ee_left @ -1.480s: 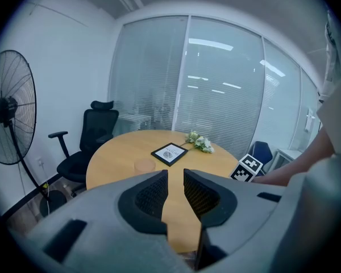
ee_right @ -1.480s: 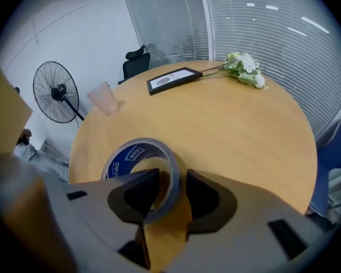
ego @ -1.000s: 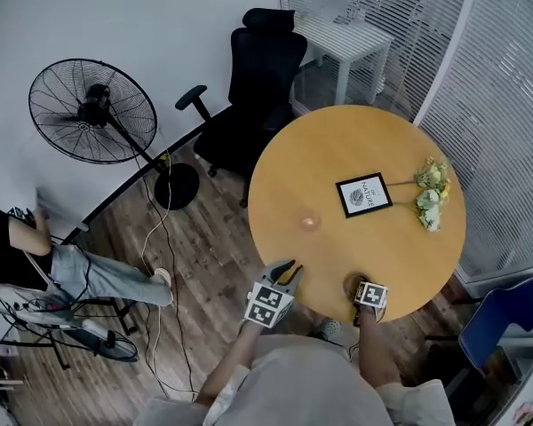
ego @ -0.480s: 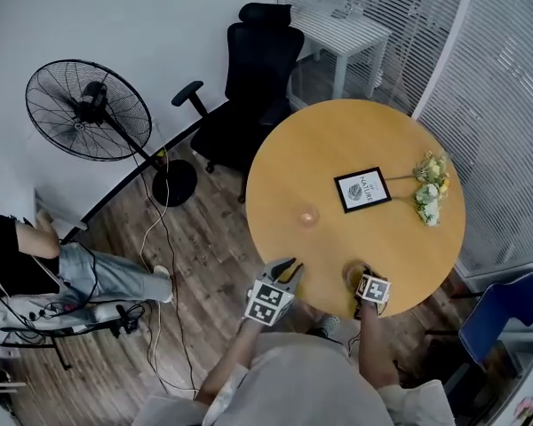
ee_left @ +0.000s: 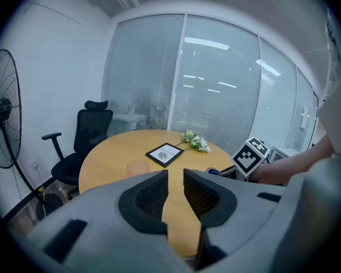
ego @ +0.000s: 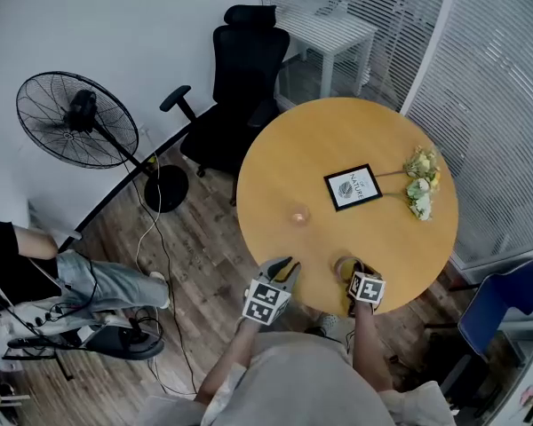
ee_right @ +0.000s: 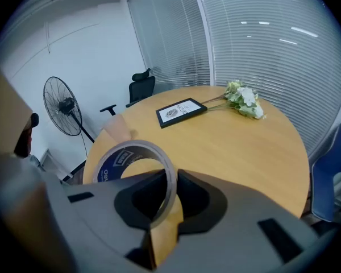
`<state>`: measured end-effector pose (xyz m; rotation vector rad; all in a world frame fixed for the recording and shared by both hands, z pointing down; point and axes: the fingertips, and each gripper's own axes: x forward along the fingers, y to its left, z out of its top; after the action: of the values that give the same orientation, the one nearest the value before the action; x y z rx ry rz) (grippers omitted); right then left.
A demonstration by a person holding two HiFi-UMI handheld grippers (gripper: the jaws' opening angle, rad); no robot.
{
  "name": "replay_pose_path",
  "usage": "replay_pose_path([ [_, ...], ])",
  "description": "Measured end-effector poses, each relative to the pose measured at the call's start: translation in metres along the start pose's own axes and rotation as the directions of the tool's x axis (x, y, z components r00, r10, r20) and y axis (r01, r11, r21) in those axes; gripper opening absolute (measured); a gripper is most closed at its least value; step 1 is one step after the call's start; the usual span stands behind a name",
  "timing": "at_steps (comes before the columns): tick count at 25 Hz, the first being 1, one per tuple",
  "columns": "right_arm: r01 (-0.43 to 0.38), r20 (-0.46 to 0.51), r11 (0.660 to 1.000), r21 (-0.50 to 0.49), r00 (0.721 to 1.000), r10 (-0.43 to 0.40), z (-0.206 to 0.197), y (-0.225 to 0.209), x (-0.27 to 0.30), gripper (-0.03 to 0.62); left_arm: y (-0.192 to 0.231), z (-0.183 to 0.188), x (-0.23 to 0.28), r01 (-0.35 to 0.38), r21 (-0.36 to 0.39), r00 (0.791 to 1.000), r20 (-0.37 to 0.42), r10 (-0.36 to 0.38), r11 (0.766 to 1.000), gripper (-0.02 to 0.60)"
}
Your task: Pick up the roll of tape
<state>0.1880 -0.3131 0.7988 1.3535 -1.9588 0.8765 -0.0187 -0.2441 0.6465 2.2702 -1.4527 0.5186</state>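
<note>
Now right tongs hold tape over the round table.

The black-framed card, just toward 12 o'clock from the middle of the bench, bears the word "NATURE" under a round emblem. The blue inner core of the roll of tape, at the bench's 6 o'clock edge, seems to read "deli".
</note>
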Motion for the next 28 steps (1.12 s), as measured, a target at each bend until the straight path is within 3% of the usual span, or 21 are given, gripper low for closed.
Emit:
replay_pose_path([
  [17,-0.101,0.134,0.995,-0.009,0.986,0.101,0.031,0.017,-0.049,0.052,0.000,0.013,0.014,0.011,0.005,1.000,0.021,-0.011,1.000,0.077],
  [28,-0.104,0.205,0.994,-0.026,0.973,0.107,0.041,0.007,-0.080,0.052,-0.020,0.020,0.027,0.054,0.021,0.998,0.023,-0.054,0.998,0.077],
])
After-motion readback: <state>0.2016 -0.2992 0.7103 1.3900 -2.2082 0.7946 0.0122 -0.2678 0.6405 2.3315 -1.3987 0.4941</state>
